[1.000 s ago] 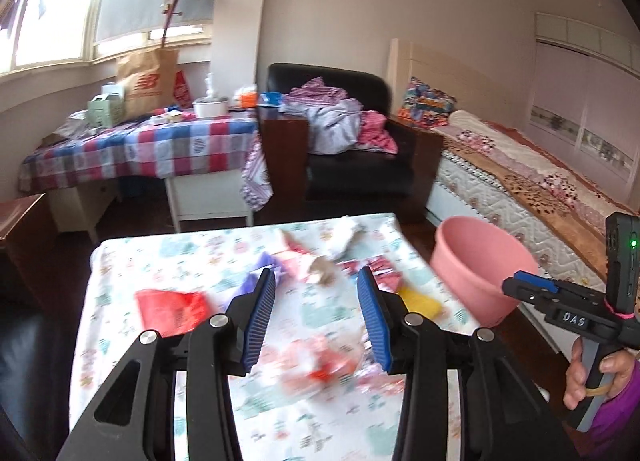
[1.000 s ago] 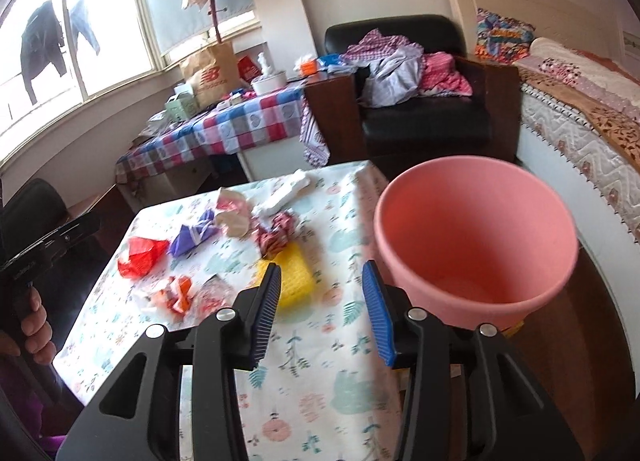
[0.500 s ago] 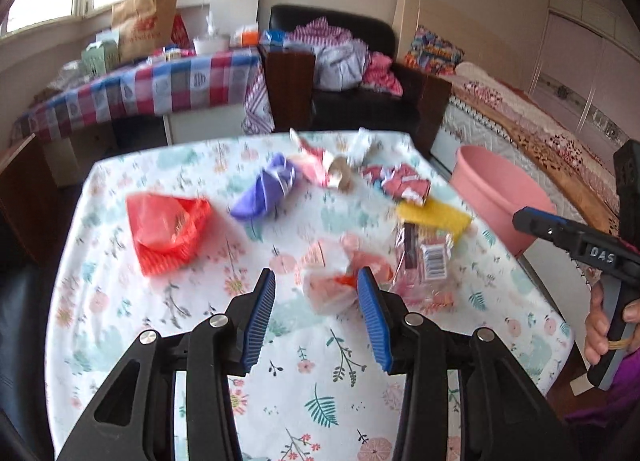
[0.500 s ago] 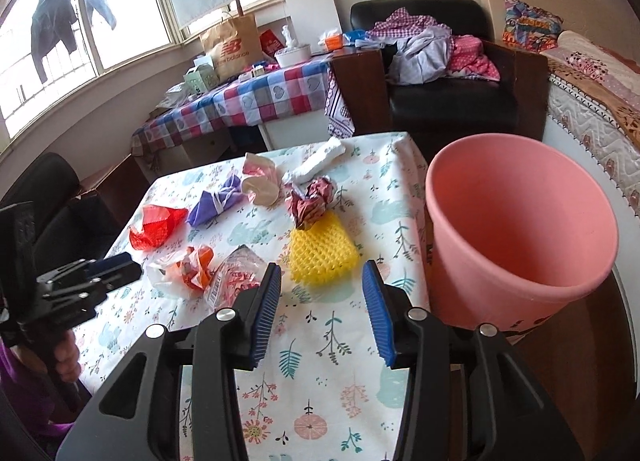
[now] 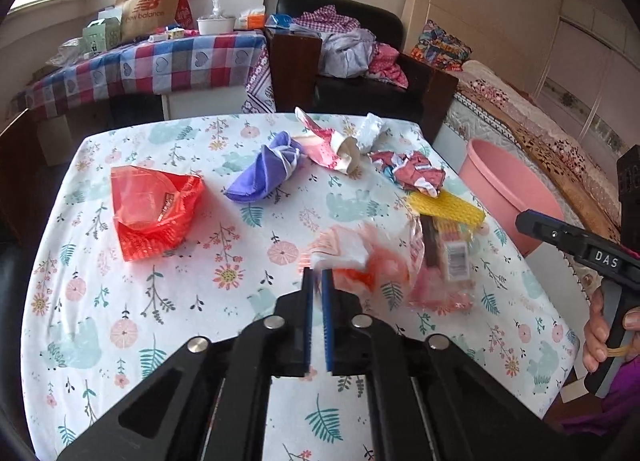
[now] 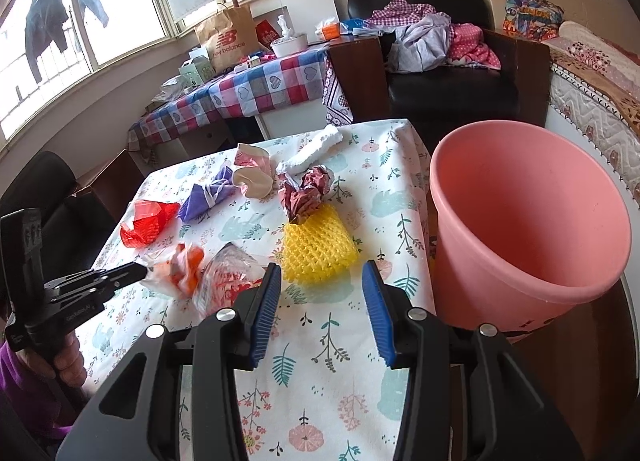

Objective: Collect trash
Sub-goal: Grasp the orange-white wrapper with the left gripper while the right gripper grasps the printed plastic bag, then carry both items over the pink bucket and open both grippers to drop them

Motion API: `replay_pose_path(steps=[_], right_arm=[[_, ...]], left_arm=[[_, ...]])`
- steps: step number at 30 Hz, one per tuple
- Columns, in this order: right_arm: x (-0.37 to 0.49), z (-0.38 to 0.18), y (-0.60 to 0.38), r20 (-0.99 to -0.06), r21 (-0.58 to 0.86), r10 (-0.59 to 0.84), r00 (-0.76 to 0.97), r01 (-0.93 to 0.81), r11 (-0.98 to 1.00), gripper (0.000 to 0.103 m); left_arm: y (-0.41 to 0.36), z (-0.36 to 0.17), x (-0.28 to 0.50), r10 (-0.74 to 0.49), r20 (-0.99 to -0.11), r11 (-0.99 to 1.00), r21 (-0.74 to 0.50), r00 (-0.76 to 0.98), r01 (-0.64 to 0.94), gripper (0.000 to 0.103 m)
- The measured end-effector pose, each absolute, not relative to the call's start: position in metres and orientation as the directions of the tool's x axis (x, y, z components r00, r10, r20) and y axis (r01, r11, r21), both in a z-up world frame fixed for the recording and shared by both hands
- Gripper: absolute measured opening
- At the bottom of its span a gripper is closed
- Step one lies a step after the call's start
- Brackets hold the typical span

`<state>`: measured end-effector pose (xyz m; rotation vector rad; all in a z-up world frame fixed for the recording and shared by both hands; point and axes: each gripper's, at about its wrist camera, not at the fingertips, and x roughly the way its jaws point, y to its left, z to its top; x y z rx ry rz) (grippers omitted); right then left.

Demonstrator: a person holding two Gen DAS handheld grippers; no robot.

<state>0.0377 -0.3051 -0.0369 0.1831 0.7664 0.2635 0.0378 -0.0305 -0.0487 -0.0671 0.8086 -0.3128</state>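
Note:
Trash lies on a floral-clothed table (image 5: pixel 120 325). My left gripper (image 5: pixel 317 281) is shut on the near edge of a crumpled orange-and-clear plastic wrapper (image 5: pixel 360 261), which also shows in the right wrist view (image 6: pixel 180 267). My right gripper (image 6: pixel 320 281) is open and empty, low over the table just short of a yellow foam net (image 6: pixel 318 247). A pink bin (image 6: pixel 528 229) stands off the table's right edge. Other trash: red plastic bag (image 5: pixel 152 213), purple wrapper (image 5: pixel 264 173), crumpled red paper (image 5: pixel 412 173), clear packet (image 5: pixel 444 261).
A squashed paper cup (image 5: pixel 340 149) and white tissue (image 5: pixel 370 129) lie at the table's far side. Beyond stand a checked-cloth table (image 5: pixel 160 61), a black armchair with clothes (image 5: pixel 360 53) and a bed (image 5: pixel 540 117) on the right.
My left gripper dropped toward the table and closed on the orange-and-clear wrapper. My right gripper came lower and closer to the yellow foam net, still open.

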Motion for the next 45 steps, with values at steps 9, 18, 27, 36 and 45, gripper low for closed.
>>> replay_pose_path(steps=[9,18,27,36,45], right_arm=[[0.036,-0.036,-0.277,-0.630,0.425,0.524,0.573,-0.311,0.850,0.043],[0.044,-0.063,-0.232,-0.702,0.386,0.520,0.487,-0.353,0.852,0.043],[0.036,-0.060,-0.226,-0.689,0.351,0.524,0.500,-0.403,0.845,0.002],[0.016,-0.027,-0.247,-0.601,0.320,0.530,0.598,-0.427,0.846,0.001],[0.015,0.002,-0.306,-0.529,0.293,0.422,0.736,-0.308,0.905,0.001]], left_arm=[[-0.016,-0.034,0.033,-0.282,-0.653,0.959,-0.204,0.703,0.196,0.001],[-0.010,-0.029,0.026,-0.287,-0.639,0.957,-0.217,0.714,0.191,0.001],[-0.011,-0.021,0.016,-0.284,-0.620,0.958,-0.212,0.732,0.193,0.001],[-0.020,-0.004,0.012,-0.296,-0.585,0.955,-0.211,0.755,0.210,0.001],[-0.055,0.016,0.021,-0.350,-0.539,0.937,-0.214,0.766,0.277,0.001]])
